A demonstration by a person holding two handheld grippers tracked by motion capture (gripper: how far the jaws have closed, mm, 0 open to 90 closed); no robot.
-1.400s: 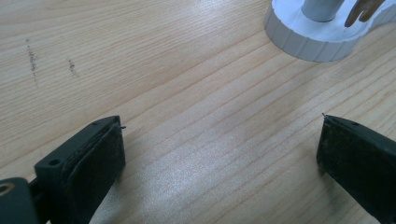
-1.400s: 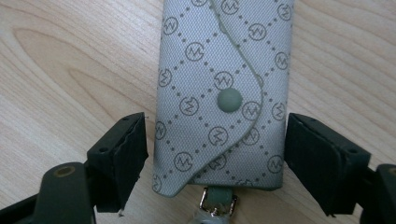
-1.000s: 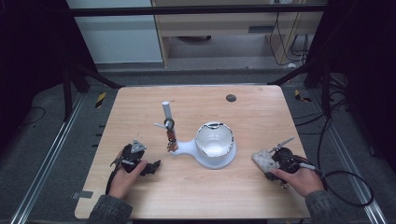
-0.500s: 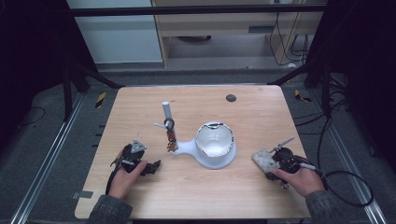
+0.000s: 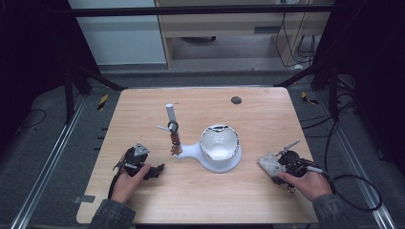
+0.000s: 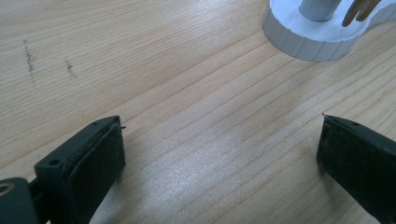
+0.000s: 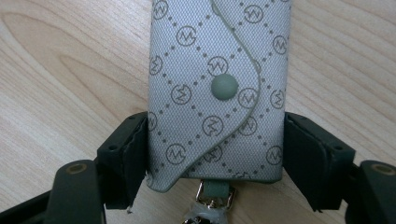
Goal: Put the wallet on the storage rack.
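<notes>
Left gripper [image 5: 154, 171] rests on the wooden table [image 5: 267, 119] near its front-left, jaws spread wide over bare wood; a white stand [image 5: 210, 155] sits mid-table; at front-right the right gripper [image 7: 215, 158] has its jaws pressed against both sides of a grey monogrammed pouch [image 7: 218, 88]

left gripper [image 5: 152, 170] agape, right gripper [image 5: 270, 164] clamped

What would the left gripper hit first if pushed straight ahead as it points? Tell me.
Probably the white base of the stand. The left gripper is open over bare table, and the base's ribbed edge lies ahead, slightly right of centre. Depth is unclear, so it might just slip past.
</notes>
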